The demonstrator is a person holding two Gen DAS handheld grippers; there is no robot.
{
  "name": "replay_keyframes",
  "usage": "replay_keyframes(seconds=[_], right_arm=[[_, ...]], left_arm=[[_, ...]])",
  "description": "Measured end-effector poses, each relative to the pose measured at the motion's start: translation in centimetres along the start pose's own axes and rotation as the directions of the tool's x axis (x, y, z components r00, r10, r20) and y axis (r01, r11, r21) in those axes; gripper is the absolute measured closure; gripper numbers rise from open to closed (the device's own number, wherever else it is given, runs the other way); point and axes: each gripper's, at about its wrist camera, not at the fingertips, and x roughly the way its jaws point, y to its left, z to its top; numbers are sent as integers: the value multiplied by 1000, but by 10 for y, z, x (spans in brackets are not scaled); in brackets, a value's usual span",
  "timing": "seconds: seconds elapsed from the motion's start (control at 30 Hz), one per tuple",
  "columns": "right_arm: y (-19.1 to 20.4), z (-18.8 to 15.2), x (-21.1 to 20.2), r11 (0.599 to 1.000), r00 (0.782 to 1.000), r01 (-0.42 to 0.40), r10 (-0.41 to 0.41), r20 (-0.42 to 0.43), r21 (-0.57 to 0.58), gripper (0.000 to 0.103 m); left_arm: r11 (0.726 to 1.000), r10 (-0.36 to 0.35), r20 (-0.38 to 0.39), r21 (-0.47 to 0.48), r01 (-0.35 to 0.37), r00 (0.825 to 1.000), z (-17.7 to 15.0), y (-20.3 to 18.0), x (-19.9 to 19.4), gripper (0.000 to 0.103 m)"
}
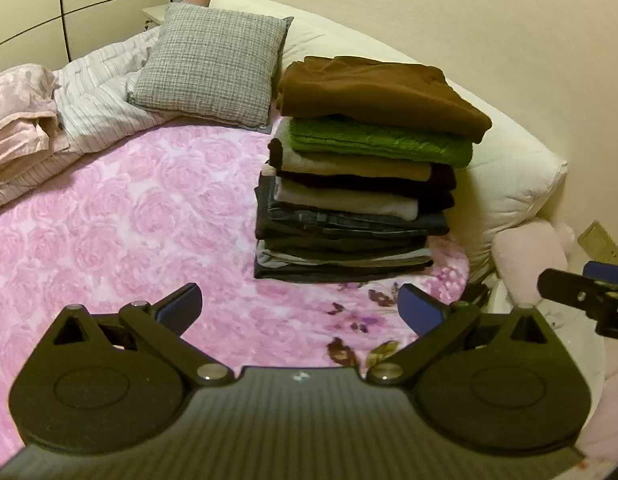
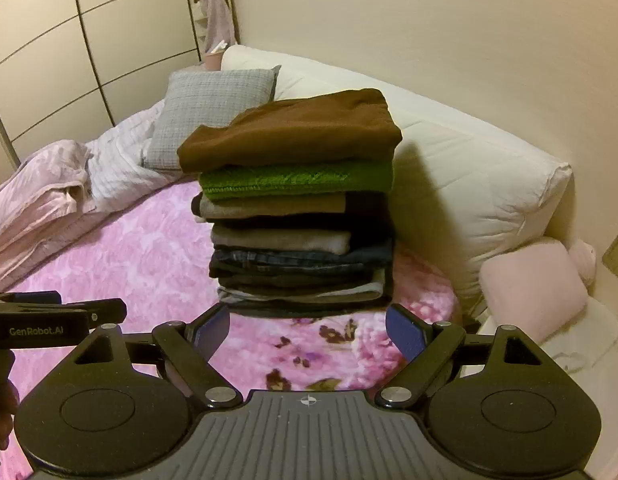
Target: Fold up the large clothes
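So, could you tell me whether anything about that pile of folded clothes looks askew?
Slightly. The brown garment on top of the stack sits skewed, overhanging the green knit beneath, and the layers' edges are uneven. Nothing has fallen onto the pink blanket.

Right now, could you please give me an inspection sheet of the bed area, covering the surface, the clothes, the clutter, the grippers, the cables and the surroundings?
Surface: pink rose-patterned blanket on the bed, bare in front of both grippers.
Job's things: stack of folded clothes standing on the blanket, brown garment on top, green knit beneath it; no unfolded garment seen.
Clutter: grey checked cushion, striped duvet, pink crumpled cloth, white pillow, pink plush.
Grippers: left hand-held gripper open, holding nothing; right hand-held gripper open, holding nothing.
Cables: nothing seen.
Surroundings: cream wall, panelled wardrobe.
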Motion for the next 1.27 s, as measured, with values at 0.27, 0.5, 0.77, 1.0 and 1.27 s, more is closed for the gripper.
replay_keyframes(seconds=[0.27, 0.5, 0.77, 1.0, 1.27], right_arm=[[-9, 4, -8, 1000, 1000, 6, -6, -3, -10, 21], [-13, 4, -12, 1000, 1000, 0, 0, -3, 0, 21], [-12, 1, -11, 1000, 1000, -3, 3, -12, -1, 21], [-11, -2, -10, 1000, 1000, -6, 6, -19, -1, 21], [-14, -2, -6, 1000, 999, -10, 10, -30, -3, 21]], left_arm=[[1000, 23, 10, 9, -23, 1000, 1, -20, -10, 1], [999, 32, 19, 22, -32, 999, 1, -27, -16, 1], [998, 48, 12, 29, -49, 999, -1, -30, -15, 1], [998, 55, 9, 34, -56, 998, -2, -31, -14, 1], [998, 63, 10, 8, -64, 998, -5, -30, -13, 1]])
